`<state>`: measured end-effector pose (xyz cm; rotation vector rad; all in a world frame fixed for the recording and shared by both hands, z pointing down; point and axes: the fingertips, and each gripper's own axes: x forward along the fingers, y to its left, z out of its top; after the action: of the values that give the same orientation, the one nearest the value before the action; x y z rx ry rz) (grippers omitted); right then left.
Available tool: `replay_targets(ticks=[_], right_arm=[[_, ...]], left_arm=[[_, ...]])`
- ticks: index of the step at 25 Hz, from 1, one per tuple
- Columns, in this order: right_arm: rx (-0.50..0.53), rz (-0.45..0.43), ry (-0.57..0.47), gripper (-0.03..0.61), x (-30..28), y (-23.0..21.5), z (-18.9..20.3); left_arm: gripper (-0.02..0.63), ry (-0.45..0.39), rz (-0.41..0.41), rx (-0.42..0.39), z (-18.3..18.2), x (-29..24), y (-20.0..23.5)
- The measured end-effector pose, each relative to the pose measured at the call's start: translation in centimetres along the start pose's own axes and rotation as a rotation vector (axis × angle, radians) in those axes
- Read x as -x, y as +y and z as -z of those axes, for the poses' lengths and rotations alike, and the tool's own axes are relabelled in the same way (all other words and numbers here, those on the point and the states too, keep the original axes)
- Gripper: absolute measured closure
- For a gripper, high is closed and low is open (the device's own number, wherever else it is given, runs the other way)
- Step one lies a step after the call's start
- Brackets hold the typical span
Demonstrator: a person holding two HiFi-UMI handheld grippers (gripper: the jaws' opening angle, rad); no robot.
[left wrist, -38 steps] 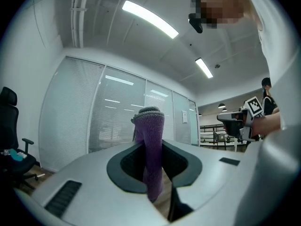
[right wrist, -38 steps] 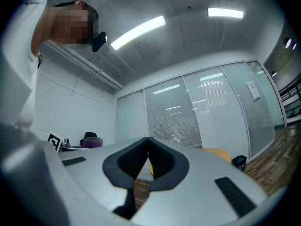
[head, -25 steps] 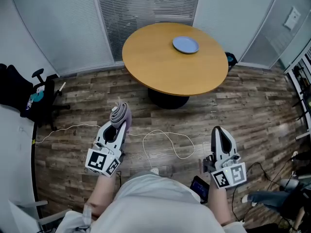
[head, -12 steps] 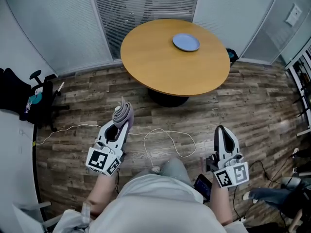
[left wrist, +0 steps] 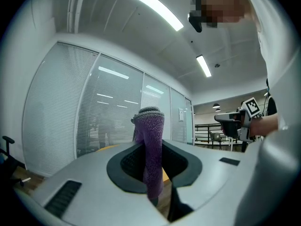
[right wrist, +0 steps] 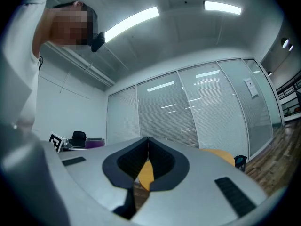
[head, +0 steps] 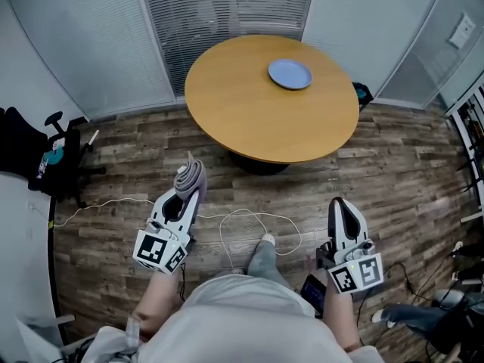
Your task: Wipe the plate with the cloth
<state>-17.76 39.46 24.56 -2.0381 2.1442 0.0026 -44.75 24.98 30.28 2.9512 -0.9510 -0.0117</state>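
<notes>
A person stands on a wood-plank floor (head: 408, 165) with a tool in each hand, both aimed toward a round wooden counter (head: 242, 119) ahead. The left hand-held gripper (head: 186, 193) has its jaws clamped on a folded purple-grey cloth (head: 189, 174), which stands upright between the pads and rises above the tips. That gripper's own view shows the fabric pinched in the dark recess between the two jaws. The right hand-held gripper (head: 339, 206) holds nothing: its jaws are pressed together edge to edge, with only a sliver of the counter's yellow top visible past them. The pale blue plate (head: 290, 73) lies on the far right part of the counter, well apart from both tools and from the cloth, and neither tool touches it. A white cable (head: 261, 219) loops across the floor between the person and the counter. A black office chair (head: 53, 150) stands at the left. Closed blinds (head: 227, 6) hang behind glass beyond the counter.
</notes>
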Motion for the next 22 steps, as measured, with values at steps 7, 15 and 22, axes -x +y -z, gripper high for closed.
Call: replay_targets(ticks=[7, 15, 22], right_arm=[[-0.027, -0.027, -0.003, 0.558, -4.3, -5.7, -0.1], [-0.038, -0.119, -0.015, 0.558, -10.3, -11.4, -0.3], [-0.045, -0.166, -0.024, 0.558, -14.7, -16.9, -0.8]], left_arm=[[0.543, -0.015, -0.028, -0.009, -1.0, -6.2, 0.0], [0.543, -0.024, -0.113, -0.018, -1.2, -12.1, 0.1], [0.543, -0.042, -0.182, -0.013, -1.4, -17.5, 0.9]])
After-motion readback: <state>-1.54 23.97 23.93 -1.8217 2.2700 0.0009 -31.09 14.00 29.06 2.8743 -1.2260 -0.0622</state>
